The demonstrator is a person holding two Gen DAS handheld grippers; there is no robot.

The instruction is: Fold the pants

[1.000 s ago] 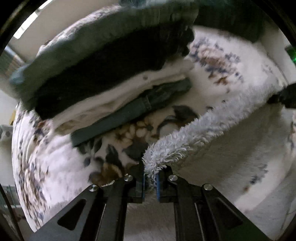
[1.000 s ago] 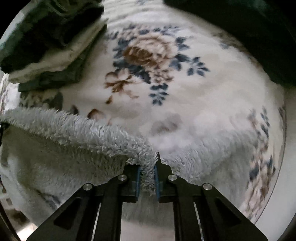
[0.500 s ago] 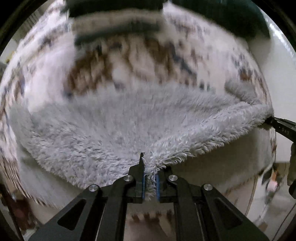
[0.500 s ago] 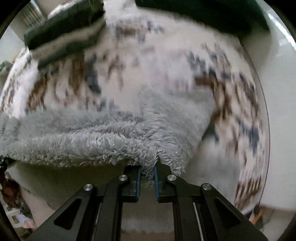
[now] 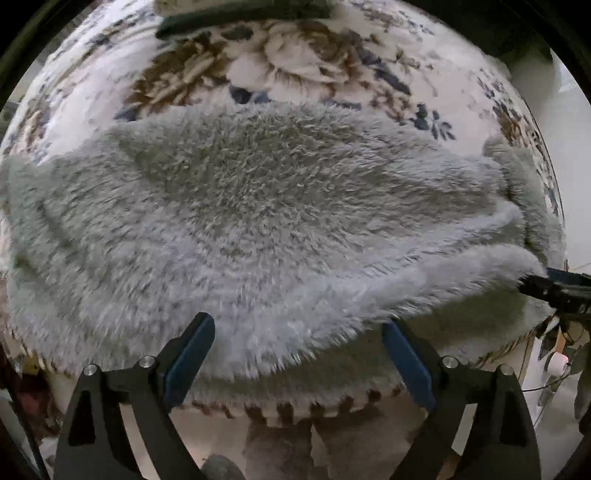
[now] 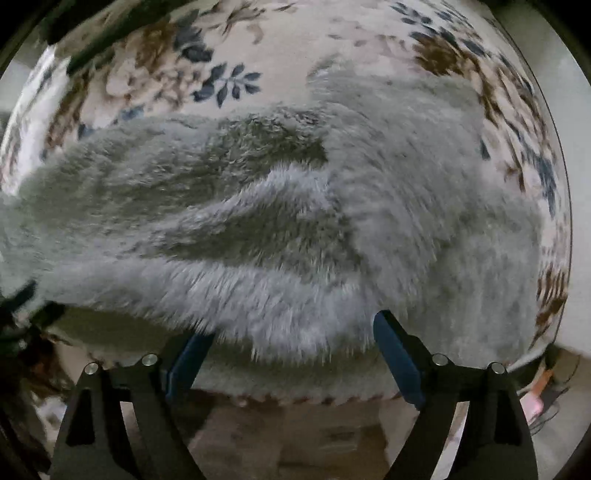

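Note:
Fluffy grey pants [image 5: 258, 206] lie folded over on the floral blanket [image 5: 295, 62], and in the right wrist view the same pants [image 6: 406, 206] fill the middle. My left gripper [image 5: 295, 328] hangs over the near folded edge. Its jaws are opening, and the fluffy edge lies loose between the blue pads [image 5: 188, 354], which do not press it. My right gripper [image 6: 291, 328] is opening too, with the pants' edge slack between its fingers. The right gripper's tip [image 5: 554, 288] shows at the pants' right corner in the left wrist view.
A stack of folded clothes [image 5: 240, 11] sits at the far side of the blanket. The blanket's scalloped brown hem [image 5: 295, 410] marks the near edge of the bed, with floor below it [image 6: 295, 443].
Both grippers carried the pinched fluffy edge across the blanket toward the near edge, laying it over the rest of the pants. Both then opened and let go of the fabric.

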